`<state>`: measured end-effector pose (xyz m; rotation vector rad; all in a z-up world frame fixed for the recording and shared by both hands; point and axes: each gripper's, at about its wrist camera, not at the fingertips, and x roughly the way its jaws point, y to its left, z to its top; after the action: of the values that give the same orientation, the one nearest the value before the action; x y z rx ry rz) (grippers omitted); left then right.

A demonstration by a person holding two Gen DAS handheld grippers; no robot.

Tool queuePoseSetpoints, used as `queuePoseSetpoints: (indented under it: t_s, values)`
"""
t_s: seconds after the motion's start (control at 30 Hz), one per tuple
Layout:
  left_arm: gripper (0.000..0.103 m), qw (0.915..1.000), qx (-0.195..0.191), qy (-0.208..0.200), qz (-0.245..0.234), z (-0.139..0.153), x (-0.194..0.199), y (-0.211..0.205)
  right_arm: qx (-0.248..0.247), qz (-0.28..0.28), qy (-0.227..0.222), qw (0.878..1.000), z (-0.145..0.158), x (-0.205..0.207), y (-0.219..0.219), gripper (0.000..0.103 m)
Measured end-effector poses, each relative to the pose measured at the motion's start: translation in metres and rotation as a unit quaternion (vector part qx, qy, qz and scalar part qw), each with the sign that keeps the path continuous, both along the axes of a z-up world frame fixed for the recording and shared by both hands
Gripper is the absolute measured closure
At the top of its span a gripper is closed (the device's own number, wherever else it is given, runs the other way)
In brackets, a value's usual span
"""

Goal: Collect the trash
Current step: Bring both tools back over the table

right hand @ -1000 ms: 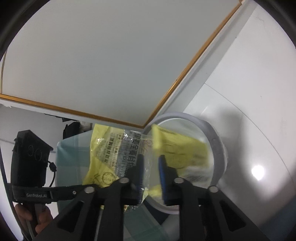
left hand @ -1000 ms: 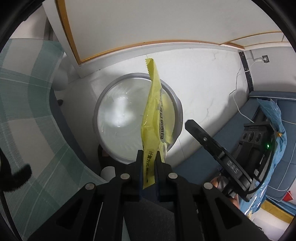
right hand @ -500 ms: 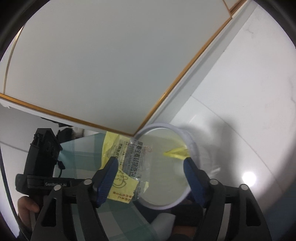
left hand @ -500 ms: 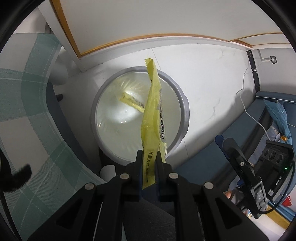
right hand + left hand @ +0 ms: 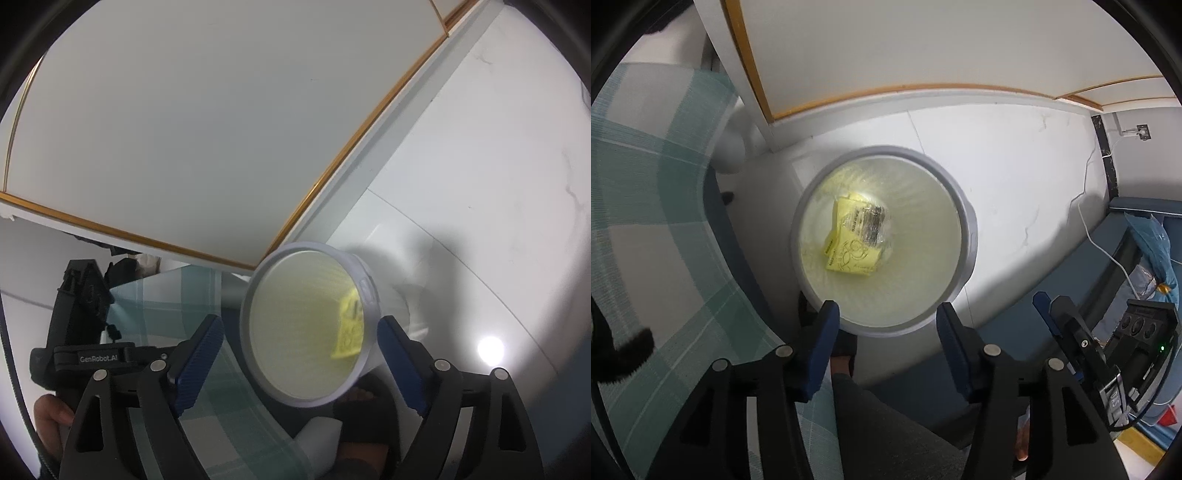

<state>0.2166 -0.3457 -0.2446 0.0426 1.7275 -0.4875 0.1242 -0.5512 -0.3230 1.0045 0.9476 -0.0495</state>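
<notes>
**binwatcher:** Both yellow plastic snack wrappers (image 5: 855, 242) are lying at the bottom of the round white waste bin with the clear liner (image 5: 964, 229), which stands on the white tiled floor (image 5: 1015, 177) against the wall's skirting. The left gripper (image 5: 888, 328) hangs almost straight down over the near rim, its jaws opening with nothing between them. The right gripper (image 5: 299, 347) points down at a shallower slant from the side, jaws opening wide, also empty; through it you only catch a yellow sliver (image 5: 351, 325) of wrapper behind the bin's far rim.

**tidy_tom:** So what could still go sideways?

**binwatcher:** Mostly the bin itself, I'd guess. It looks light, and the left gripper's blue pads (image 5: 822, 347) sit close above the near rim. Drop the hand a bit and a pad could clip the rim or snag the liner and drag it out. Same on the right, since its spread jaws frame the bin's mouth from the side.

**tidy_tom:** And the checked teal cloth (image 5: 646, 221)?

**binwatcher:** It's just beside the bin's left edge, so a swing that way could brush it. Whether more trash is left anywhere, can't tell from these views. A foot (image 5: 844, 347) is parked right by the bin too, so a nudge could shift it.
</notes>
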Motion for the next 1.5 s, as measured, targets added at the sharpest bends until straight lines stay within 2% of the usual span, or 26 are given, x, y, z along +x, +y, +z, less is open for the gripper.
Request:
queuePoseSetpoints:
  t_s: [0.07, 0.3, 0.43, 0.57, 0.63, 0.87, 1.03, 1.2, 1.37, 1.5]
  values:
    - [0.045, 0.9998, -0.005, -0.017, -0.004, 0.007, -0.003, 0.001, 0.002, -0.001, 0.0, 1.0, 0.001, -0.002, 0.0, 0.013]
    - [0.042, 0.9952, -0.014, -0.089, -0.036, 0.043, -0.019, -0.003, -0.011, 0.01, 0.0, 1.0, 0.015, -0.006, 0.007, 0.012]
    - [0.041, 0.9904, -0.025, -0.132, -0.031, 0.069, -0.026, 0.002, -0.024, 0.01, -0.011, 1.0, 0.038, -0.008, 0.008, 0.01]
    - [0.033, 0.9822, -0.03, -0.184, -0.024, 0.101, -0.034, 0.009, -0.046, 0.014, -0.025, 0.999, 0.066, -0.013, 0.01, 0.009]
    - [0.033, 0.9774, -0.033, -0.208, -0.019, 0.114, -0.037, 0.015, -0.058, 0.017, -0.036, 0.998, 0.083, -0.016, 0.013, 0.008]
    - [0.031, 0.9557, -0.052, -0.289, 0.017, 0.162, -0.052, 0.054, -0.097, 0.034, -0.083, 0.991, 0.145, -0.027, 0.034, 0.007]
    - [0.025, 0.9363, -0.058, -0.342, 0.057, 0.192, -0.062, 0.096, -0.145, 0.055, -0.141, 0.978, 0.205, -0.04, 0.067, 0.005]
    - [0.023, 0.9156, -0.055, -0.386, 0.098, 0.217, -0.075, 0.15, -0.166, 0.083, -0.199, 0.962, 0.257, -0.052, 0.109, 0.005]
    - [0.018, 0.8913, -0.037, -0.431, 0.134, 0.242, -0.092, 0.207, -0.183, 0.102, -0.237, 0.948, 0.288, -0.059, 0.152, 0.005]
    - [0.013, 0.8728, -0.03, -0.456, 0.171, 0.257, -0.108, 0.252, -0.197, 0.12, -0.253, 0.94, 0.3, -0.063, 0.192, 0.005]
